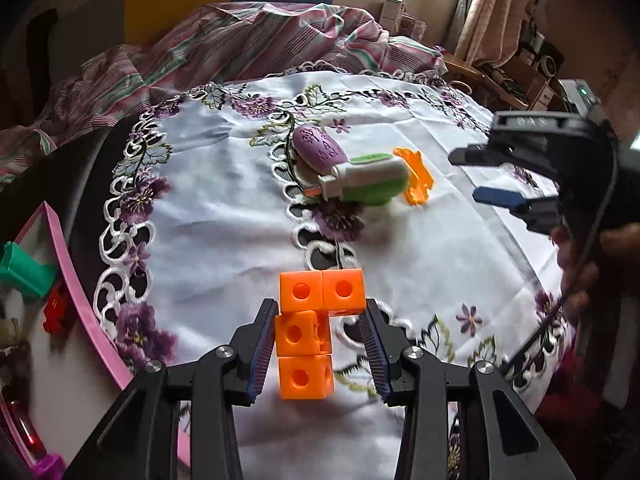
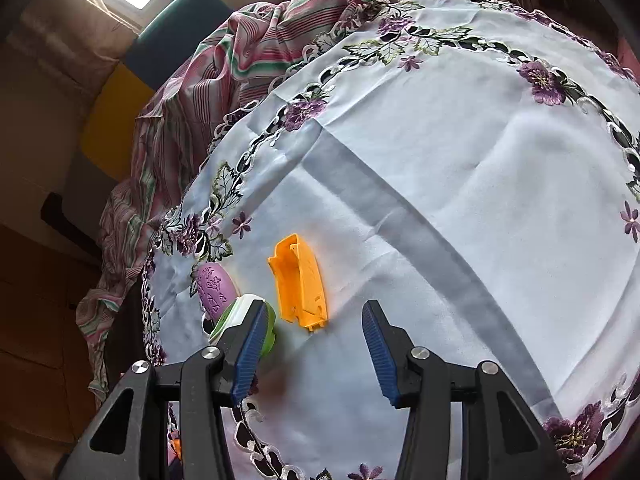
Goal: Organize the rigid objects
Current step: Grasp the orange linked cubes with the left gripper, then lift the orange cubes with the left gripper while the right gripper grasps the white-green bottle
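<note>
An orange piece of linked cubes stands on the embroidered tablecloth between the fingers of my left gripper, which is open around it; the left pad is near it and the right pad stands apart. Further off lie a purple oval toy, a green and white toy and an orange plastic shell. My right gripper is open and empty, just short of the orange shell, with the green toy and purple toy at its left. It also shows in the left wrist view.
A pink-rimmed tray at the left holds a teal block, a red piece and other small items. A striped cloth is bunched at the table's far side. The tablecloth stretches to the right.
</note>
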Action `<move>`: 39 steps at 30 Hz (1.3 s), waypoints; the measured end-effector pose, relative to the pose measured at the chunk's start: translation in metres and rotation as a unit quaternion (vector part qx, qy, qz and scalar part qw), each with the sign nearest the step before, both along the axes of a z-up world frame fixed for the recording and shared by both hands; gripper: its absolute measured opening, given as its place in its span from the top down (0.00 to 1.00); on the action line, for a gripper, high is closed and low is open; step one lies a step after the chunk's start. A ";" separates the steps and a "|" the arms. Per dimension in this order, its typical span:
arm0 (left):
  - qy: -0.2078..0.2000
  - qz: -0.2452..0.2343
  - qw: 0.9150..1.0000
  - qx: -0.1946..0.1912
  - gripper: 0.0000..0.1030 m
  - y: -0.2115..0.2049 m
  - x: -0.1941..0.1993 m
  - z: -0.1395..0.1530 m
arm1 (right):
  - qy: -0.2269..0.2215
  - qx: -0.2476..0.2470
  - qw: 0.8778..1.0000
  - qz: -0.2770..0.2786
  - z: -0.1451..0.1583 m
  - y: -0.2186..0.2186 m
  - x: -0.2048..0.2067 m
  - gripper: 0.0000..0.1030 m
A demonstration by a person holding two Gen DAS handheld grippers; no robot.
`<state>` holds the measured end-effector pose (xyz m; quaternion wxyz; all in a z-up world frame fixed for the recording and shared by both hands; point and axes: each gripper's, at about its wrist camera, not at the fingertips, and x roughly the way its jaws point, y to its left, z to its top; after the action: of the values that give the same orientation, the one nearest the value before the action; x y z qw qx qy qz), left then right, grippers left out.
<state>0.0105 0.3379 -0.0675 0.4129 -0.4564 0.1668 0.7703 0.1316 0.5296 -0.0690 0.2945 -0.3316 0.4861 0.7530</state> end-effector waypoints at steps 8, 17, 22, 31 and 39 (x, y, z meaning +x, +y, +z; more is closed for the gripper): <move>0.000 -0.020 1.000 -0.018 0.59 -0.027 0.039 -0.031 | 0.005 0.010 0.999 0.036 0.004 -0.009 -0.010 0.52; 0.038 -0.033 0.999 0.000 0.59 -0.032 0.045 -0.036 | -0.013 0.089 0.984 0.155 0.025 -0.045 -0.054 0.52; 0.030 -0.028 0.999 0.008 0.59 -0.034 0.043 -0.038 | -0.052 0.135 0.966 0.213 0.034 -0.047 -0.104 0.51; 0.011 -0.027 0.999 0.023 0.59 -0.038 0.038 -0.038 | -0.137 0.106 0.950 0.260 -0.013 -0.033 -0.147 0.51; -0.004 -0.022 0.999 0.035 0.59 -0.041 0.036 -0.038 | -0.081 0.046 0.948 0.305 -0.002 -0.065 -0.099 0.49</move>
<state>0.0463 0.2967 -0.1054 0.4464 -0.4407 0.1479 0.7646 0.0328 0.4645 -0.0713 0.1042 -0.5097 0.3008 0.7993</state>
